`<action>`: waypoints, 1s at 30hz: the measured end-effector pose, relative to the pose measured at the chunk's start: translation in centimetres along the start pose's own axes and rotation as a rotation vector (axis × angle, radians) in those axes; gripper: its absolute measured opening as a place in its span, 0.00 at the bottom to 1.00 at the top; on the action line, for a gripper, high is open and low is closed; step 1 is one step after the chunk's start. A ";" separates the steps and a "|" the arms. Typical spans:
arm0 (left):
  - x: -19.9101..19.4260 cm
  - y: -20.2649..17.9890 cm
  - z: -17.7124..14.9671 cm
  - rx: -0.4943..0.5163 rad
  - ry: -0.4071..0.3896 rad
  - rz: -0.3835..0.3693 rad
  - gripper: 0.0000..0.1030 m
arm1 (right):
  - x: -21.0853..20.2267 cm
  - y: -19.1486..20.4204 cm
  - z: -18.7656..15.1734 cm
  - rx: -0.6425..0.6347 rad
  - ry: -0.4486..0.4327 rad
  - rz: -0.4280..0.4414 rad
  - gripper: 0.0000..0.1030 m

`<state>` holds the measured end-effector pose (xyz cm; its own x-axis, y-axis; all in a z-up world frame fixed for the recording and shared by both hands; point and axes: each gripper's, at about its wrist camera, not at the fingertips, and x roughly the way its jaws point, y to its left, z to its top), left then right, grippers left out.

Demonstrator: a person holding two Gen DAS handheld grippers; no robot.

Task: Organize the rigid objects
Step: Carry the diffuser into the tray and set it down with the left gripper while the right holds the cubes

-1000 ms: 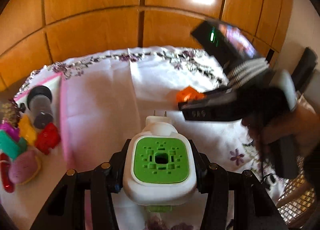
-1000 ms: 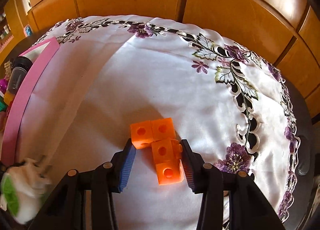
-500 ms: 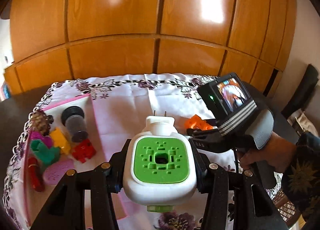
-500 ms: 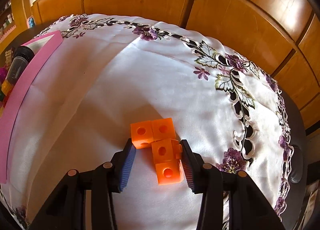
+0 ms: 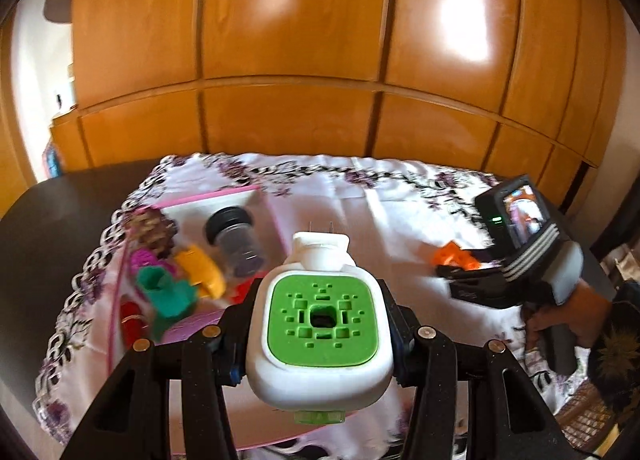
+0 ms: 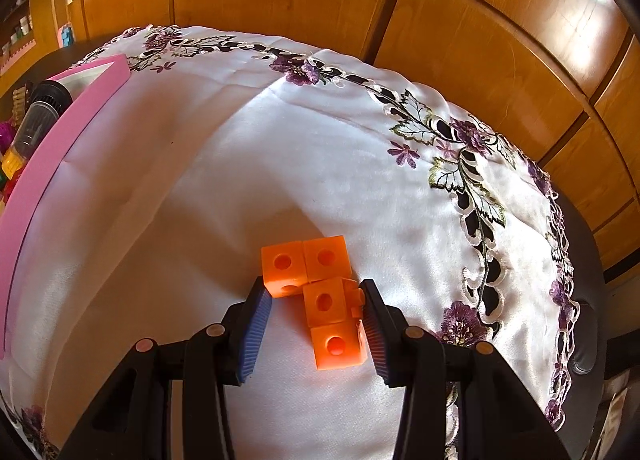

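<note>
Several small toys [image 5: 176,288] and a capped jar [image 5: 234,238] fill the pink tray [image 5: 262,195].

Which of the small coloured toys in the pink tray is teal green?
The teal green plastic toy, between the yellow piece and red piece.

I count one white plug-in device with a green face [image 5: 320,316], one orange block cluster [image 6: 320,292] made of four joined cubes, and one pink tray [image 5: 256,192] near the tablecloth's left edge. In it I make out one dark-capped jar [image 5: 234,238], one yellow piece [image 5: 200,268], one green piece [image 5: 166,294], one red piece [image 5: 132,326] and one magenta piece [image 5: 146,260]; anything more is too blurred to count.
</note>
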<state>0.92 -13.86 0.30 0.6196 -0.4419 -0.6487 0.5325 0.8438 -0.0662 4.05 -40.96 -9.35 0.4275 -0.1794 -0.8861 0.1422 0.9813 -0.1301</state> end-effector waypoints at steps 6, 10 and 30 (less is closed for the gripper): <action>0.1 4.3 -1.7 -0.061 0.047 0.068 0.50 | -0.1 0.1 0.0 -0.005 0.000 -0.008 0.43; -0.4 7.5 -3.2 -0.112 0.072 0.113 0.50 | -0.1 0.1 0.0 -0.004 0.001 -0.008 0.43; 1.3 10.6 -6.2 -0.156 0.186 0.166 0.50 | -0.2 0.2 0.0 -0.022 0.000 -0.025 0.44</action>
<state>3.80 -3.62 -5.98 0.5668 -0.2430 -0.7872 0.3290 0.9428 -0.0542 4.02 -40.70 -9.16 0.4238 -0.2042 -0.8824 0.1334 0.9777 -0.1621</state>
